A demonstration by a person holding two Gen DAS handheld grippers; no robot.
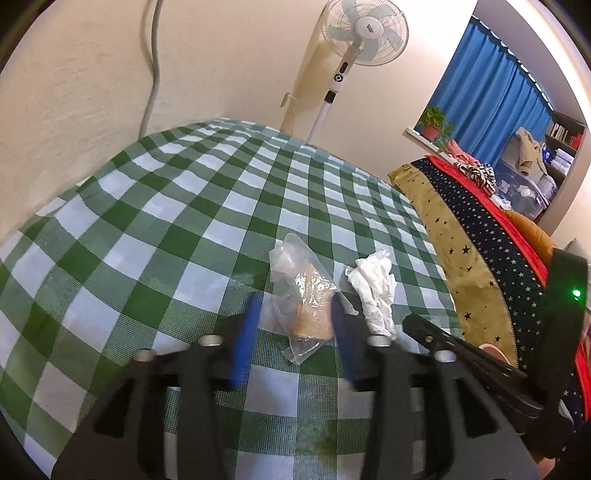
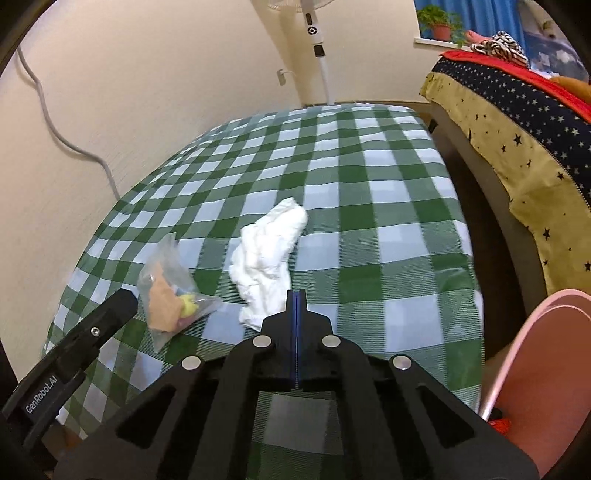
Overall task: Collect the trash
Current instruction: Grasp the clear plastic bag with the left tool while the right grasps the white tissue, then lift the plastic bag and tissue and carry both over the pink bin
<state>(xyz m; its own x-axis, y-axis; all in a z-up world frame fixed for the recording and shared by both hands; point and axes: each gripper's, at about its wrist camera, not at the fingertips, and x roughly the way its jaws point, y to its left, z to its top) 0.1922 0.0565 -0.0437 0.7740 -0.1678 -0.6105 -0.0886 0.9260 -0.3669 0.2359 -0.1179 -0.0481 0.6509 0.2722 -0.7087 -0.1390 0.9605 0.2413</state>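
I am working over a table under a green-and-white checked cloth [image 1: 155, 206], set against a cream wall. At 12 o'clock beyond the far edge stands a white pedestal fan [image 1: 364, 33]; at 2 to 3 o'clock, just beside the table, lies star-patterned bedding [image 1: 476, 236] in mustard, navy and red, with a potted plant [image 1: 434, 123] and a blue curtain [image 1: 491, 96] behind it. A grey cable [image 2: 55, 122] runs down the wall at 10 o'clock in the right wrist view, and a pink chair back [image 2: 535, 362] sits at 4 o'clock off the table corner. Nothing on the cloth blocks either approach. Two items of trash lie near each other: a clear plastic bag [image 1: 306, 291] with tan and yellow contents, and a crumpled white tissue [image 2: 267, 258] close to its right. The left gripper [image 1: 295, 314] is released: its blue fingers [image 1: 245, 332] stand on either side of the bag's lower end, and I cannot tell whether they touch it. The right gripper [image 2: 296, 295] is clenched on nothing, blue pads pressed flat together, its tip just at the tissue's near edge, the tissue running off toward 11 o'clock. Whether the tip touches the tissue I cannot tell.
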